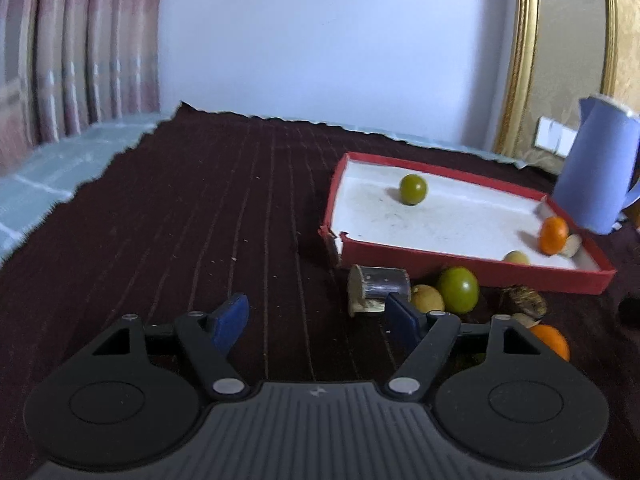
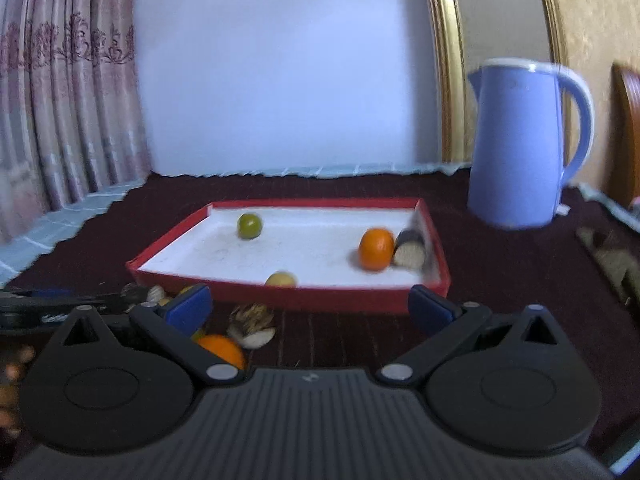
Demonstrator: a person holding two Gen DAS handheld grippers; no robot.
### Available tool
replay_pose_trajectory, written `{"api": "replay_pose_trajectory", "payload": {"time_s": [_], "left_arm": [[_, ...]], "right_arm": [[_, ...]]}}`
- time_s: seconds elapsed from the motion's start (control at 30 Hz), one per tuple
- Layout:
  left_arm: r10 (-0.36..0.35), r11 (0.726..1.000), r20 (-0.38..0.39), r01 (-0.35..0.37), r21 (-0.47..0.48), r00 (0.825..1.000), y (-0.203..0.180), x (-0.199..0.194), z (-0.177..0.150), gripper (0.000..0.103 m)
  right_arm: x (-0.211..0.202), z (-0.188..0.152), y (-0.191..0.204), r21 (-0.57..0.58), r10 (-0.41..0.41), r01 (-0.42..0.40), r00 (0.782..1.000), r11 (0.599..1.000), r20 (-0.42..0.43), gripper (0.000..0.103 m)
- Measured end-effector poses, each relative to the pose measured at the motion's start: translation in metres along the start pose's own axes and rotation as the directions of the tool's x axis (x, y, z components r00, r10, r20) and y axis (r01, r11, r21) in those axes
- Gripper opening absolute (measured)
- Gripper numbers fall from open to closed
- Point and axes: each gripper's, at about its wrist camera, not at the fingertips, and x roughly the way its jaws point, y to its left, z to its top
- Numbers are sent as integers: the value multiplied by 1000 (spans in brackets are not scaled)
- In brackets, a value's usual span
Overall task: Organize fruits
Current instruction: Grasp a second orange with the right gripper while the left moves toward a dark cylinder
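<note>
A red tray (image 1: pixel 472 266) with a white floor holds a green fruit (image 1: pixel 413 189), an orange fruit (image 1: pixel 554 235), a small yellow fruit (image 1: pixel 517 257) and a cut sugarcane piece (image 2: pixel 410 249). In front of the tray on the dark cloth lie a sugarcane piece (image 1: pixel 376 288), a yellow fruit (image 1: pixel 427 298), a green fruit (image 1: pixel 458 290), a brown husked piece (image 1: pixel 524 300) and an orange (image 1: pixel 552 340). My left gripper (image 1: pixel 318 320) is open and empty, left of these. My right gripper (image 2: pixel 310 308) is open and empty before the tray (image 2: pixel 292 298), with an orange (image 2: pixel 222 350) by its left finger.
A blue kettle (image 2: pixel 524 144) stands right of the tray, also in the left wrist view (image 1: pixel 596 164). The dark cloth (image 1: pixel 200 216) covers a light-blue tabletop. Curtains (image 1: pixel 60 52) hang at the left; a gold-framed wall panel (image 1: pixel 520 52) is behind.
</note>
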Motion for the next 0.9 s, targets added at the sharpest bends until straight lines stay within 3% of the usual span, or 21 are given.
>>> {"api": "replay_pose_trajectory", "payload": {"time_s": [0.1, 0.23, 0.33, 0.4, 0.53, 0.7, 0.8, 0.9], "left_arm": [[-24, 999, -29, 22, -49, 999, 8, 6, -2, 75], [-62, 993, -34, 58, -100, 997, 17, 8, -2, 75], [-62, 993, -29, 59, -100, 998, 16, 8, -3, 75], [-62, 994, -31, 59, -87, 998, 13, 9, -4, 75], [-70, 995, -43, 67, -71, 997, 9, 11, -3, 75], [-74, 995, -49, 71, -66, 996, 9, 11, -3, 79], [-69, 996, -49, 66, -58, 996, 8, 11, -3, 79], [-44, 999, -62, 43, -25, 997, 3, 12, -1, 79]], "right_arm": [[-4, -7, 5, -37, 62, -63, 998, 997, -30, 103], [-4, -10, 28, -150, 67, -72, 997, 986, -34, 103], [5, -15, 43, -211, 108, -125, 990, 969, -89, 103], [13, -19, 51, -238, 91, -116, 989, 964, -112, 101], [30, -21, 50, -204, 114, -149, 978, 967, -175, 69], [43, -25, 46, -182, 133, -172, 969, 968, -208, 58], [47, -25, 47, -183, 157, -200, 962, 963, -222, 39], [44, -26, 45, -185, 157, -197, 965, 963, -209, 39]]}}
